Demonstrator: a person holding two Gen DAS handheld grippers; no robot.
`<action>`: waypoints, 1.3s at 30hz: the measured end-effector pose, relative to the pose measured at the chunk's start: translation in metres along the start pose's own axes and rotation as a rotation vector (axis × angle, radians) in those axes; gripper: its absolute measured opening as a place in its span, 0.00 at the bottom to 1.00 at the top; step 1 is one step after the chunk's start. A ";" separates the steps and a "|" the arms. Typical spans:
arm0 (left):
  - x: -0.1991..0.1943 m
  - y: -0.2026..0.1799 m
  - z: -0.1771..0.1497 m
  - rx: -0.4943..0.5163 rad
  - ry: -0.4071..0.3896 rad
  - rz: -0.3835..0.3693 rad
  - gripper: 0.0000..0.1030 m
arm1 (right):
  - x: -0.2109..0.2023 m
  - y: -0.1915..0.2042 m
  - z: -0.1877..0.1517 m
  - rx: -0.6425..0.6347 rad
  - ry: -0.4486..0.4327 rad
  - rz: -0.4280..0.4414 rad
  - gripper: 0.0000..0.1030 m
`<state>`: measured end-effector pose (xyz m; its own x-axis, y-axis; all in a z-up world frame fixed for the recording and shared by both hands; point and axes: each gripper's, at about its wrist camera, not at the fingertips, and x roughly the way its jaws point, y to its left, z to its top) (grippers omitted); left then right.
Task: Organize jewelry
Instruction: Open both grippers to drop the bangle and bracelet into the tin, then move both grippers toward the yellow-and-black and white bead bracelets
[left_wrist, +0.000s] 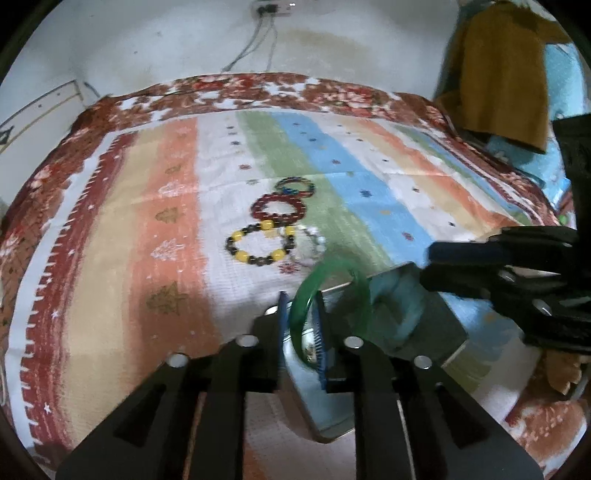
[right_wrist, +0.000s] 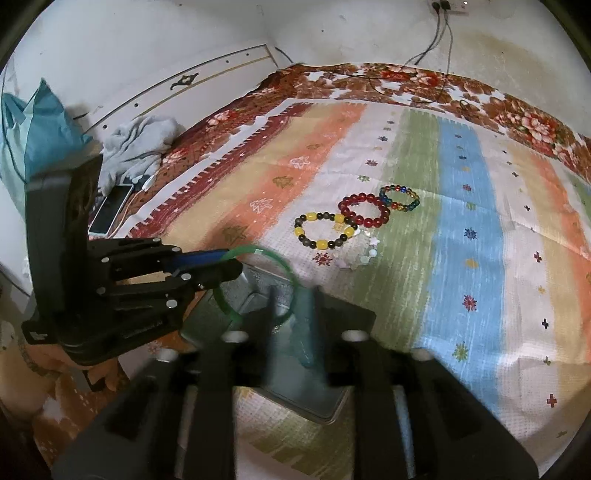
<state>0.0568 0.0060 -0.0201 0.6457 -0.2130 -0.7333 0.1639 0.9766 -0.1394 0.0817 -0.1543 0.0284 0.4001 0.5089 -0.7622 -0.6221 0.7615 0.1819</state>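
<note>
My left gripper is shut on a green bangle and holds it over an open metal box. In the right wrist view the left gripper comes in from the left with the bangle above the box. My right gripper is blurred and closed on the box's wall or raised lid. On the bedspread lie a yellow-and-dark bead bracelet, a red one, a multicoloured one and a pale one.
A striped cloth covers a flowered bedspread. A phone and a grey garment lie at the bed's left edge, by a teal bag. Cables hang down the wall. A mustard garment hangs at the right.
</note>
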 end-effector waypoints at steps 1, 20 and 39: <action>0.000 0.002 0.000 -0.008 -0.001 -0.002 0.29 | -0.001 -0.002 0.000 0.008 -0.008 0.000 0.50; 0.019 0.056 0.034 -0.172 0.008 0.052 0.57 | 0.032 -0.058 0.033 0.155 0.048 -0.101 0.69; 0.075 0.065 0.062 -0.072 0.135 0.114 0.64 | 0.100 -0.087 0.053 0.106 0.221 -0.177 0.81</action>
<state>0.1623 0.0512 -0.0426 0.5501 -0.0998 -0.8291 0.0384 0.9948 -0.0942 0.2116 -0.1478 -0.0305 0.3331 0.2734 -0.9024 -0.4769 0.8745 0.0889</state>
